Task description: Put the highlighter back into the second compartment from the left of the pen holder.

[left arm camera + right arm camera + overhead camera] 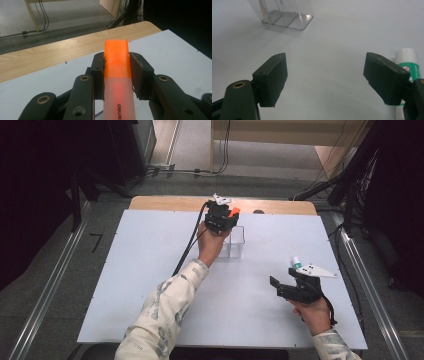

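Highlighter (117, 75) clamped in my left gripper (222, 218), long axis running out along the jaws, orange cap forward | clear box (233, 241) sits just below and right of that gripper, near | right gripper (332, 80) wide open, empty, glue stick (408, 65) beside its right jaw | left is nearer the box

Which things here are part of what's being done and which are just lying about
In use:
orange highlighter, clamped in the left gripper
clear box, beside that gripper

Lying about:
glue stick, next to the open right gripper
cables on the floor
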A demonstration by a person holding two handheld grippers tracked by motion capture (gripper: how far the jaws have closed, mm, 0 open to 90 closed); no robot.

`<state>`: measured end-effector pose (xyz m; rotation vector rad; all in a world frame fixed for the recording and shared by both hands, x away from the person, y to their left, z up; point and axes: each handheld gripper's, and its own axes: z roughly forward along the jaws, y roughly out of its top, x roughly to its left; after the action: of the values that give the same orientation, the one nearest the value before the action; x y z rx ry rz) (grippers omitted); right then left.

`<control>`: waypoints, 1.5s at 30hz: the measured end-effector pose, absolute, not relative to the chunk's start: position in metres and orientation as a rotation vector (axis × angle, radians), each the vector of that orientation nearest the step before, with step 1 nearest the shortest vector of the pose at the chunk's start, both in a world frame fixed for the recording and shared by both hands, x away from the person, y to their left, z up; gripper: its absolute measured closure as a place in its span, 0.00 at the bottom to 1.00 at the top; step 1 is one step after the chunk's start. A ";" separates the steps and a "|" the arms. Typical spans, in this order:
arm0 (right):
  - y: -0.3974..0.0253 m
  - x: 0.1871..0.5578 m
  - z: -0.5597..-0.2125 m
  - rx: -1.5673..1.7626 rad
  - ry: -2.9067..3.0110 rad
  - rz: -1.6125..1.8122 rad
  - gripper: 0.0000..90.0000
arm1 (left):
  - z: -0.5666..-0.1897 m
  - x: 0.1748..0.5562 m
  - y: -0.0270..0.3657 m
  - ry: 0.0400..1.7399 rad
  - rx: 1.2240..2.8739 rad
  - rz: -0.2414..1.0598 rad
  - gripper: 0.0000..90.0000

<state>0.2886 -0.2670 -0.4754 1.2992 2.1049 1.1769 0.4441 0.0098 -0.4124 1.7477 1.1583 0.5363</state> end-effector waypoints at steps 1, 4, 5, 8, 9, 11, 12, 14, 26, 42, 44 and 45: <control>-0.267 0.289 -0.475 1.299 2.105 1.177 0.20 | -0.412 0.445 0.009 1.158 1.743 0.535 0.75; -0.267 0.289 -0.476 1.300 2.105 1.177 0.20 | -0.412 0.446 0.007 1.155 1.742 0.531 0.75; -0.267 0.289 -0.476 1.300 2.105 1.178 0.20 | -0.412 0.446 0.007 1.153 1.743 0.529 0.75; -0.267 0.289 -0.476 1.302 2.103 1.179 0.20 | -0.413 0.447 0.006 1.155 1.744 0.526 0.75; -0.267 0.289 -0.476 1.302 2.104 1.179 0.20 | -0.413 0.447 0.006 1.156 1.740 0.525 0.75; -0.267 0.289 -0.476 1.301 2.106 1.179 0.20 | -0.412 0.447 0.006 1.154 1.739 0.528 0.75; -0.267 0.289 -0.476 1.303 2.107 1.177 0.20 | -0.412 0.447 0.007 1.155 1.741 0.530 0.75; -0.267 0.289 -0.476 1.304 2.107 1.177 0.20 | -0.412 0.447 0.007 1.158 1.742 0.527 0.75; -0.267 0.289 -0.476 1.303 2.107 1.177 0.20 | -0.413 0.447 0.008 1.163 1.751 0.530 0.75; -0.266 0.289 -0.476 1.304 2.107 1.172 0.20 | -0.416 0.434 0.018 1.163 1.762 0.531 0.70; -0.266 0.289 -0.476 1.301 2.107 1.172 0.20 | -0.415 0.432 0.021 1.164 1.769 0.537 0.67; -0.266 0.289 -0.476 1.302 2.108 1.172 0.20 | -0.416 0.431 0.022 1.166 1.762 0.534 0.65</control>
<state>0.2888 -0.2662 -0.4762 1.3020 2.1076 1.1716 0.4309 0.0219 -0.4155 1.7625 1.1656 0.5345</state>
